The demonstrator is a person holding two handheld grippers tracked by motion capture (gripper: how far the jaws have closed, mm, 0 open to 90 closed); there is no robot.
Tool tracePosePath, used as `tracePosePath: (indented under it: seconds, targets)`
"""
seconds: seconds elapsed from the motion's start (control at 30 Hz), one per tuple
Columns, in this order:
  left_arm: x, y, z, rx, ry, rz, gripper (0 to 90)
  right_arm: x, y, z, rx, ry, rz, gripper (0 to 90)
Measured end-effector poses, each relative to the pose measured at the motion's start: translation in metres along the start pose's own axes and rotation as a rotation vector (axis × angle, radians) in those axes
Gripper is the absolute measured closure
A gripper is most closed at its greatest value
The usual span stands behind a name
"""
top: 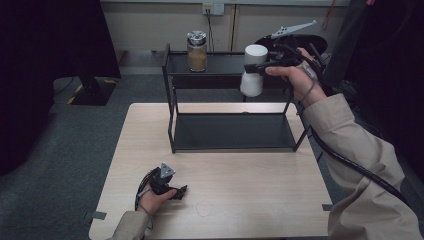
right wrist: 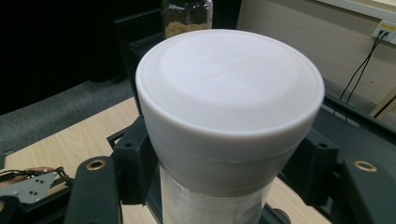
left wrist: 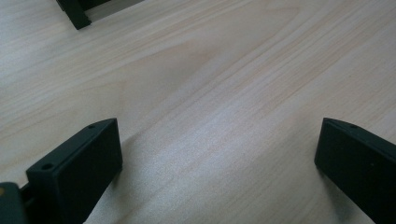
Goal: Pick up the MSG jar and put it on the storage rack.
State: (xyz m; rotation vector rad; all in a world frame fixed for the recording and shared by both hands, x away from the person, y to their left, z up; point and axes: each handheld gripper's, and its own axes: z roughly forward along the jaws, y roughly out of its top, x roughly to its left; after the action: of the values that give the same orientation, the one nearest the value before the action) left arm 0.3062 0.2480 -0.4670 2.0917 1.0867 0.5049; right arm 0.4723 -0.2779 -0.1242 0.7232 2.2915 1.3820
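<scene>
**White jar held aloft at the rack's top shelf**

The right tool (top: pixel 260 67) is clamped on a white jar (top: pixel 252 70), its jaws pressing the body just under the wide white lid. The jar is upright and off every surface, hanging in front of the right part of the black rack's (top: pixel 172 107) top shelf, about level with it. In the right gripper view the lid (right wrist: pixel 229 88) sits close to the camera, with both black jaws hugging the frosted body below it.

On the rack's top shelf, towards its left end, stands a glass jar (top: pixel 196 51) with a metal lid and brown contents, well apart from the white jar. The rack's lower shelf lies bare beneath them. The rack itself stands on the far half of the bench (top: pixel 225 200).

The left tool (top: pixel 181 190) rests low on the bench, well in front of the rack's left front leg, near the bench's near edge. Its jaws stand wide apart with only bare wood grain between them, gripping nothing; the left gripper view shows the rack's foot (left wrist: pixel 77 16) at the top edge.
</scene>
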Motion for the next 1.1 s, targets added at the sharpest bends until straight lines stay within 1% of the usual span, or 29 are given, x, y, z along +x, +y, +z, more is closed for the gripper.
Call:
tracePosePath:
  seconds: [0.1, 0.27, 0.43, 0.57, 0.6, 0.73, 0.9, 0.93, 1.0, 1.07, 1.1]
  targets:
    - [0.000, 0.000, 0.000, 0.000, 0.000, 0.000, 0.0, -0.004, 0.006, 0.003, -0.011, 0.002, 0.015, 35.2]
    - [0.000, 0.000, 0.000, 0.000, 0.000, 0.000, 0.0, -0.007, 0.018, 0.006, -0.016, -0.017, 0.023, 35.2]
    - [0.000, 0.000, 0.000, 0.000, 0.000, -0.001, 0.0, -0.011, 0.033, 0.010, -0.025, -0.048, 0.037, 35.2]
    - [0.000, 0.000, 0.000, 0.000, 0.000, 0.000, 0.0, -0.013, 0.039, 0.012, -0.038, -0.070, 0.047, 35.2]
    - [0.000, 0.000, 0.000, -0.001, 0.000, -0.001, 0.0, -0.014, 0.042, 0.014, -0.033, -0.078, 0.045, 35.1]
    - [0.000, 0.000, 0.000, 0.000, 0.000, 0.000, 0.0, -0.016, 0.045, 0.021, -0.038, -0.103, 0.055, 35.2]
    - [0.000, 0.000, 0.000, 0.000, -0.001, 0.000, 0.0, -0.018, 0.050, 0.031, -0.011, -0.133, 0.053, 35.2]
    - [0.000, 0.000, 0.000, 0.000, -0.002, 0.000, 0.0, -0.019, 0.049, 0.033, -0.016, -0.139, 0.059, 35.1]
    - [0.000, 0.000, 0.000, 0.000, -0.002, 0.001, 0.0, -0.023, 0.048, 0.037, -0.020, -0.138, 0.067, 35.2]
    - [0.000, 0.000, 0.000, 0.000, -0.002, 0.000, 0.0, -0.025, 0.049, 0.040, -0.012, -0.142, 0.069, 35.2]
    - [0.000, 0.000, 0.000, -0.002, -0.001, 0.000, 0.0, -0.025, 0.051, 0.044, -0.001, -0.150, 0.062, 35.2]
